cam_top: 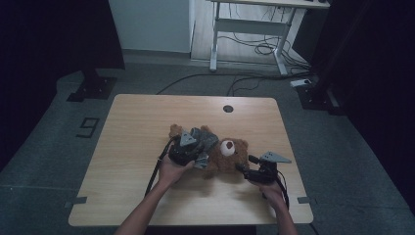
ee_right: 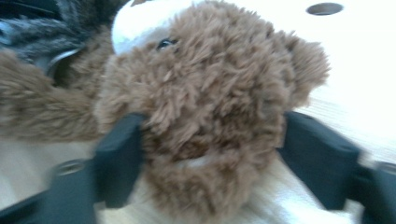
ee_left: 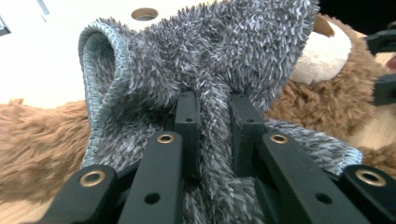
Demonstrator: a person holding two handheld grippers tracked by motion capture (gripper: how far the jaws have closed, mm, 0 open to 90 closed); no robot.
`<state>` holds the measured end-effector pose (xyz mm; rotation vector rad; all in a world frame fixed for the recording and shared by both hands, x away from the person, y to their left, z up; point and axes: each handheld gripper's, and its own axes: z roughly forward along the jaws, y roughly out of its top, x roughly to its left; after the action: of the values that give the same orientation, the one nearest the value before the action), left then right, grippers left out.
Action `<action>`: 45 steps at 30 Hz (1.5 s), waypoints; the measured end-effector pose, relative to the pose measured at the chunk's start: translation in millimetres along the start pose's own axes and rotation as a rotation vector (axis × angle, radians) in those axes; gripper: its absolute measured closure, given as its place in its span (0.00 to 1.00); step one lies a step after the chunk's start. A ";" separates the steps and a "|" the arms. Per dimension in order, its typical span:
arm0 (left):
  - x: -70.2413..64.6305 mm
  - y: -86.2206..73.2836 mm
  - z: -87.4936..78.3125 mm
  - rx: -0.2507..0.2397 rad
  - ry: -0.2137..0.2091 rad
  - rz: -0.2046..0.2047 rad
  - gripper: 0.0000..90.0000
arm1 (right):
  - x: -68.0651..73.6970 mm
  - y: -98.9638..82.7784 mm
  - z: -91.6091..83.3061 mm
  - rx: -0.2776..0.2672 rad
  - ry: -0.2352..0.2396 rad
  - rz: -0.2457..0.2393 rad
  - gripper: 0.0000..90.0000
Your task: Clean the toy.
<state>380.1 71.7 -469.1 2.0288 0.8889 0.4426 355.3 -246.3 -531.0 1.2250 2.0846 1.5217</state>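
Brown teddy bear (cam_top: 230,155) lying mid-table (cam_top: 137,132), head toward right gripper. Left gripper (ee_left: 212,109) pinching fold of grey fuzzy cloth (ee_left: 205,51), jaws clamped tight on it, cloth draping over bear's body. Right gripper (ee_right: 212,154) straddling bear's head, jaws pressing fur at both sides, gripping head.

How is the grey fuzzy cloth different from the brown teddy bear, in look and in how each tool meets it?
The grey fuzzy cloth is a limp, folded piece; the brown teddy bear is a stuffed figure. The left tool pinches the cloth in a narrow fold, while the right tool's jaws stand wide around the bear's head. Both are shaggy and soft.
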 end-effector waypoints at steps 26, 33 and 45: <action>39.9 -42.9 -58.0 -0.024 0.065 -0.113 0.84 | -2.2 -3.6 7.1 0.011 0.028 0.015 0.61; -6.9 10.3 -46.2 -0.074 -0.046 -0.026 0.84 | -1.6 -3.9 6.7 0.011 0.026 0.012 0.61; -56.0 -6.6 28.9 0.121 -0.147 0.081 0.84 | -3.5 -5.5 6.4 0.016 0.022 0.007 0.62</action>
<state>356.1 17.0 -490.2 2.1832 0.7616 0.2845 359.1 -245.3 -539.4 1.2284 2.1124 1.5308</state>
